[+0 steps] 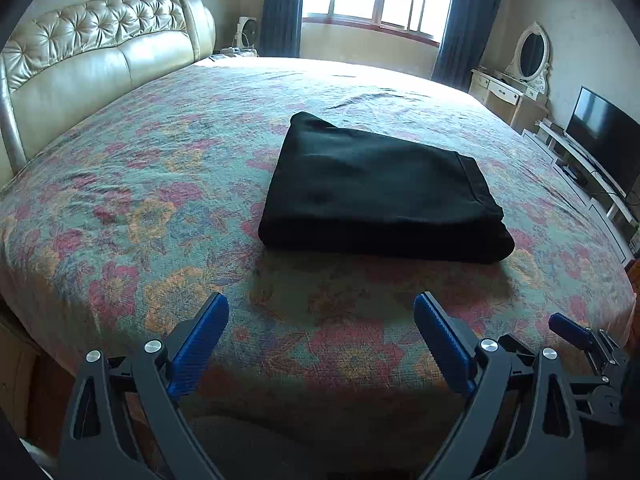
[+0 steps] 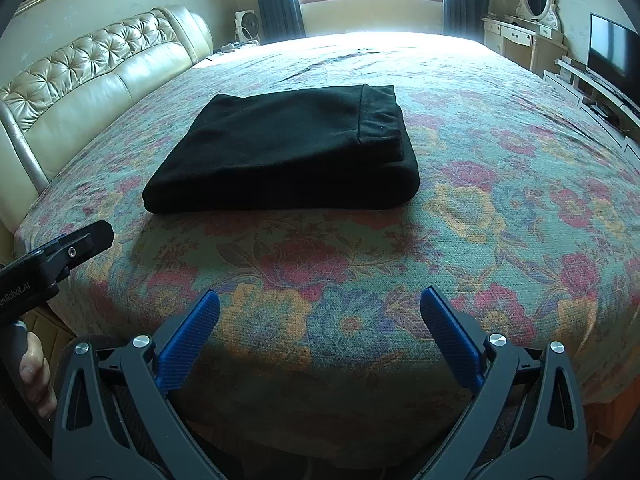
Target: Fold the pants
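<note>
- Neatly stacked, the black fabric pants lie folded into a thick rectangle on the floral-patterned bedspread, roughly at the middle of the bed and nearer its foot edge than the window.
- At bottom of the left wrist view, the left gripper hangs above the bed's near edge, its blue-padded fingers spread wide, holding nothing, well short of the pants.
- Likewise the right gripper hovers over the near edge of the bedspread, blue pads apart and empty; the folded pants sit ahead and slightly left, clear of both fingers.
- Each tool shows in the other's camera: the right gripper's tip at the far right of the left view, the left gripper's black body at the left edge of the right view, with a person's hand gripping its handle below.
- Behind the bed stand a tufted cream leather headboard, a bright window with dark blue curtains, a white dressing table with oval mirror and a flat-screen television.
</note>
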### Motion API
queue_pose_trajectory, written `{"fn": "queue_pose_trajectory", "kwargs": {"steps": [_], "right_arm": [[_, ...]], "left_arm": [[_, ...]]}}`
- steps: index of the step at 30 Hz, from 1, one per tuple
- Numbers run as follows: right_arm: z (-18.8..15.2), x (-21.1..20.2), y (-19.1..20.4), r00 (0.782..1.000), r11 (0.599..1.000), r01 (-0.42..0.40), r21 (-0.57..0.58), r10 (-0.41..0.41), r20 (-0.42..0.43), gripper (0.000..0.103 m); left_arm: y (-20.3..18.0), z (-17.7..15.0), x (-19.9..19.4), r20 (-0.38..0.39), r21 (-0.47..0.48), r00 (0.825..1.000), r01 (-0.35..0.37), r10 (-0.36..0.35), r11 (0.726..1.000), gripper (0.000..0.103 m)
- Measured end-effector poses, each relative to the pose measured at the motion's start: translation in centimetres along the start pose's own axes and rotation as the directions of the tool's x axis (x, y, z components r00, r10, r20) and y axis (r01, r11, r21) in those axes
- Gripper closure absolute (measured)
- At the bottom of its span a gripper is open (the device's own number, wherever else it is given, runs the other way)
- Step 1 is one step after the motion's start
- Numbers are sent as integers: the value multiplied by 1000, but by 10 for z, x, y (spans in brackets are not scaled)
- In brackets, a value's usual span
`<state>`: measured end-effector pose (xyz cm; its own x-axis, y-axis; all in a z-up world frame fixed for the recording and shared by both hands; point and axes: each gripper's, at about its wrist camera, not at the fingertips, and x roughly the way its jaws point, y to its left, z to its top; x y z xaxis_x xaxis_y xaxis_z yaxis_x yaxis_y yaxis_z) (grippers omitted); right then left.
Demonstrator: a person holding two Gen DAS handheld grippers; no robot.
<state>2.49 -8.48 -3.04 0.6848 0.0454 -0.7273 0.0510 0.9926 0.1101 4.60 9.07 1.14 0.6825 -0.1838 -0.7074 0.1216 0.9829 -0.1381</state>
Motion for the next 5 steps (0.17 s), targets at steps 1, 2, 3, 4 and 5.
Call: {"fn": "queue_pose_trajectory", "kwargs": {"steps": [1, 2, 3, 4, 5], "right_arm": [[0, 0, -1, 1000, 1000, 2, 3, -2, 2, 2], [0, -1, -2, 1000, 1000, 2, 7, -2, 3, 2], [0, -1, -3, 1000, 1000, 2, 10, -2, 2, 2], [0, -1, -4, 1000, 1000, 3, 12, -3, 3, 2], [0, -1, -4, 1000, 1000, 4, 12, -4, 3, 2]], "left_arm": [[1, 0, 0, -4, -14, 1000, 6, -6, 1000, 10], [1, 0, 0, -4, -19, 1000, 6, -6, 1000, 10], [1, -1, -1, -2, -16, 1000, -2, 2, 1000, 10], [0, -1, -1, 2, -8, 1000, -12, 12, 1000, 10], [0, -1, -1, 7, 0, 1000, -18, 18, 1000, 10]]}}
